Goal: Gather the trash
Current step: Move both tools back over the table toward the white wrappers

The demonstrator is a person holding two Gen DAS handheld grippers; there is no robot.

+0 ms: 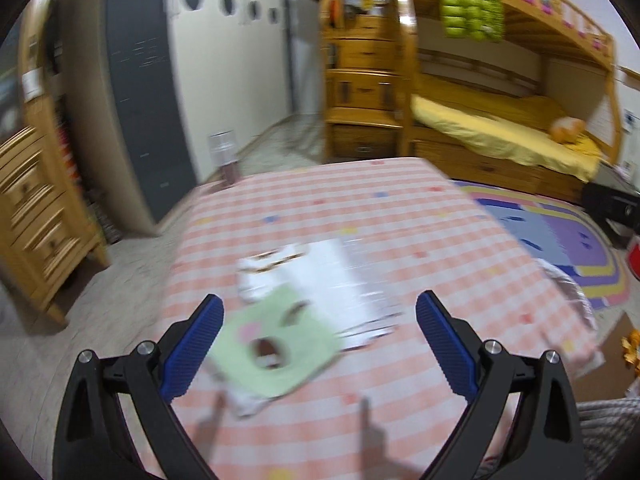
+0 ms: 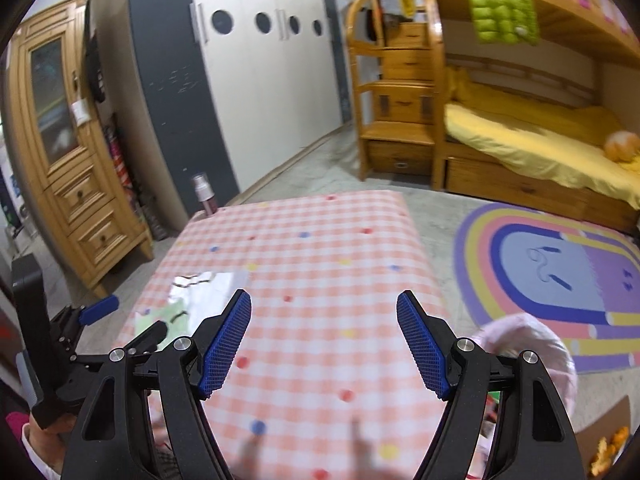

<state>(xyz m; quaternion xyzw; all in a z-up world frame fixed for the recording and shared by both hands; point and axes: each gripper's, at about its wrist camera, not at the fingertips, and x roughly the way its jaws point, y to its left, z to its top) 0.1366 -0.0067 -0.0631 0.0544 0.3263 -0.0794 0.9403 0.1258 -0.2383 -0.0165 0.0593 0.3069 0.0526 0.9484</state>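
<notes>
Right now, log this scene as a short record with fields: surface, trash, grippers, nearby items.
surface: table under a pink checked cloth
trash: green wrapper with holes, overlapping a white wrapper; both lie flat on the cloth
left gripper: open, empty, above the wrappers
right gripper: open, empty, over bare cloth
nearby: spray bottle at the table's far left corner; pink bag at the table's right edge

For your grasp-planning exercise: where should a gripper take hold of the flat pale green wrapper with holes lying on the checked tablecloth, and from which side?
Grip the pale green wrapper at its right edge, which looks slightly free of the pink checked tablecloth. Bring the open left gripper in low from the near side, one finger under that edge: it lies flat, so pinching from above would likely slip.
</notes>
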